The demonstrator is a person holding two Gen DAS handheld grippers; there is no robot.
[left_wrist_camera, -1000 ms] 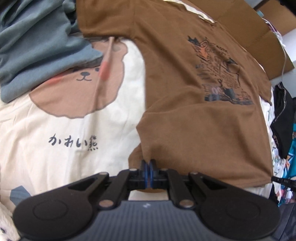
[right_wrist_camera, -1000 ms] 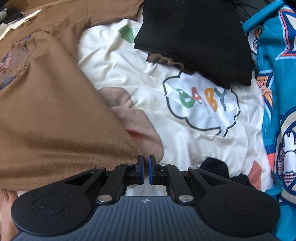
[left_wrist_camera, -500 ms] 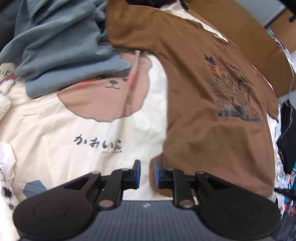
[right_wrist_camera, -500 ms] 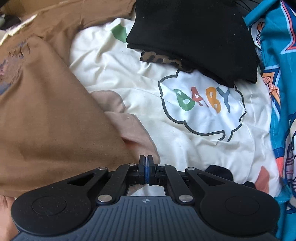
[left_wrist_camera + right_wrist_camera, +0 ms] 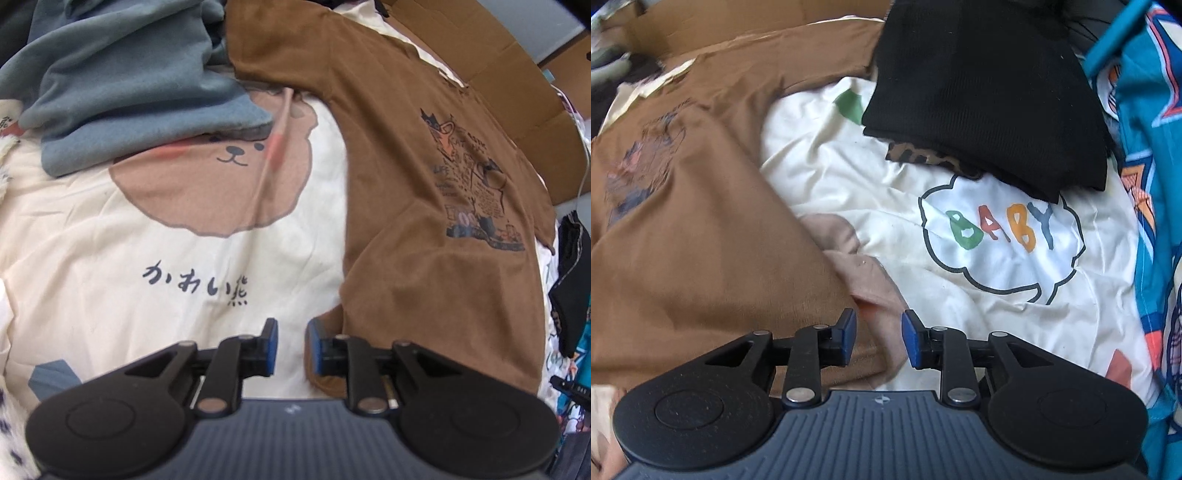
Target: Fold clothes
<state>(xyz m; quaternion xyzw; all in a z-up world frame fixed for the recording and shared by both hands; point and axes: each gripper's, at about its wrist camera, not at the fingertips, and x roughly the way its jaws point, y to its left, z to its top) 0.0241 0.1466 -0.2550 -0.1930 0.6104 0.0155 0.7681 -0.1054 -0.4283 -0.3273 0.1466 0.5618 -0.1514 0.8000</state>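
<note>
Nearest in the left wrist view, the left gripper (image 5: 291, 345) points down at the bedding with its blue-padded fingers (image 5: 272, 345) spread a little; its jaws have just been opening, and nothing is pinched between them. The right-hand pad sits just over the near-left corner of the brown T-shirt (image 5: 436, 229), whose hem lies loose on the cream bedsheet (image 5: 110, 266) rather than gripped.

In the right wrist view, the right gripper (image 5: 877, 338) is likewise parted — its jaws have just been opening — with the shirt's near-right hem corner (image 5: 701, 266) lying under and between the pads, not pressed by them. A pinkish printed patch of the sheet shows just beyond that corner.

The T-shirt lies spread flat, print side up, running from the grippers away toward the far side, its dark graphic (image 5: 472, 184) on the chest. To its left the sheet shows a bear face (image 5: 218, 184) above dark lettering, and farther left a grey-blue garment (image 5: 122, 85) is heaped, overlapping the bear's top edge. To the shirt's right the sheet bears a "BABY" cloud print (image 5: 1001, 236); beyond it a folded black garment (image 5: 990, 88) rests on a leopard-patterned piece, and a blue patterned fabric (image 5: 1148, 155) lines the far right. Brown cardboard (image 5: 491, 62) lies past the shirt's collar.
</note>
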